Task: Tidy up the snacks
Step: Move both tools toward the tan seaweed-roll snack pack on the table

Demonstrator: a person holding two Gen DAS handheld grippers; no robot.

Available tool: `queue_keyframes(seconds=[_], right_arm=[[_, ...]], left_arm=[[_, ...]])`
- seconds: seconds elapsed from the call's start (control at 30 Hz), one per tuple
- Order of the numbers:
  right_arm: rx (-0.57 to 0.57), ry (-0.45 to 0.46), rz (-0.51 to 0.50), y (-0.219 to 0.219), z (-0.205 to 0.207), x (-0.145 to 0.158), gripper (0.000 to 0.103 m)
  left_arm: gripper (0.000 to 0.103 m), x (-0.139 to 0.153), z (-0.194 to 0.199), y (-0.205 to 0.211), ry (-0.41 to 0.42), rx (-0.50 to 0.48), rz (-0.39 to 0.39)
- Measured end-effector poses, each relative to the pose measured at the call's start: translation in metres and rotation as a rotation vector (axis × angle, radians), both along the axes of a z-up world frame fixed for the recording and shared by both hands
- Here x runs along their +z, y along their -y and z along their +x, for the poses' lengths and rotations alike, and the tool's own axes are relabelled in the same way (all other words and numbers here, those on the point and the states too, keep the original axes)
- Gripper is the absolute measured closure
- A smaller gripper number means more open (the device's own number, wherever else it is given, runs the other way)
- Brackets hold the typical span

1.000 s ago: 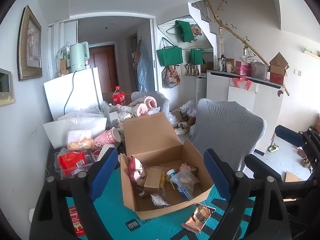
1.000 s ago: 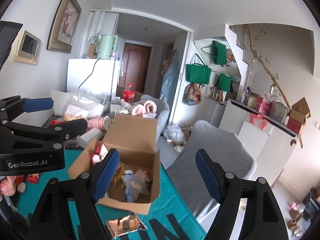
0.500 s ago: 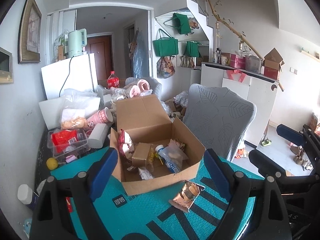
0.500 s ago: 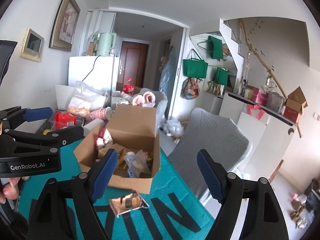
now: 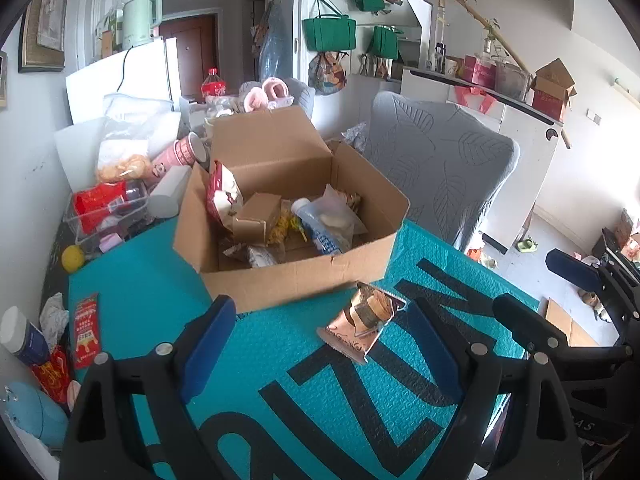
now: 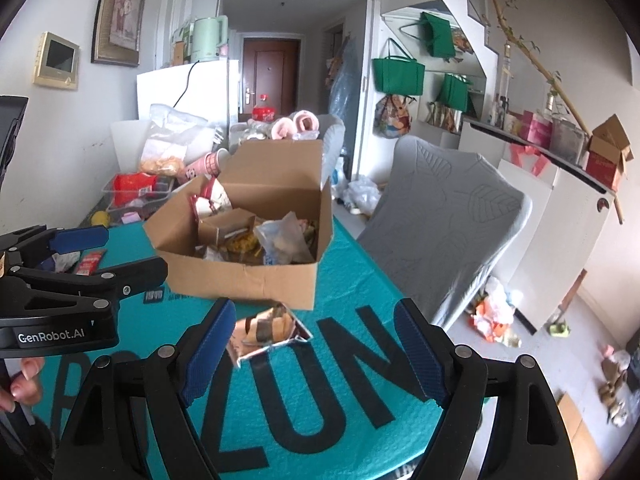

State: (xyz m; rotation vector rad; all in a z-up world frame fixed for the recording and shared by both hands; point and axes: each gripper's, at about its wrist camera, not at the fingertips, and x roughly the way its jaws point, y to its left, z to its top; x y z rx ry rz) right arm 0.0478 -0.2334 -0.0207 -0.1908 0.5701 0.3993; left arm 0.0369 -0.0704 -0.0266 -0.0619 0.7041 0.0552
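An open cardboard box (image 5: 296, 280) stands on the teal mat (image 5: 140, 276) and holds several snack packets, a small brown carton (image 5: 256, 218) and a blue-and-white tube. A shiny copper snack packet (image 5: 362, 326) lies on the mat just in front of the box. My left gripper (image 5: 320, 348) hovers open above the mat, the packet near its right finger and not touched. My right gripper (image 6: 314, 354) is open too, with the packet (image 6: 266, 330) by its left finger in front of the box (image 6: 240, 280). Each gripper shows in the other's view: the left gripper (image 6: 116, 256) and the right gripper (image 5: 540, 292).
A red sachet (image 5: 86, 330) lies on the mat's left edge. Behind it are a clear tub (image 5: 104, 208) with red packets, a yellow ball (image 5: 72, 258) and a pink cup (image 5: 180, 152). A grey covered chair (image 5: 440, 176) stands right of the table.
Both grippers have sunk towards the table and tipped further down, so the box and the copper packet now sit higher and closer in both views. Nothing was taken hold of.
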Motion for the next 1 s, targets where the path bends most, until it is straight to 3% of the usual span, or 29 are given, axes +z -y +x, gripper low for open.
queue_keyframes(seconds=[0.57, 1.0], right_arm=[[-0.039, -0.201, -0.034, 0.021, 0.037, -0.077, 0.021], [-0.003, -0.271, -0.082, 0.013, 0.068, -0.106, 0.021]], left_arm=[[0.014, -0.086, 0.040, 0.021, -0.188, -0.054, -0.042], [0.015, -0.129, 0.075, 0.014, -0.295, -0.014, -0.024]])
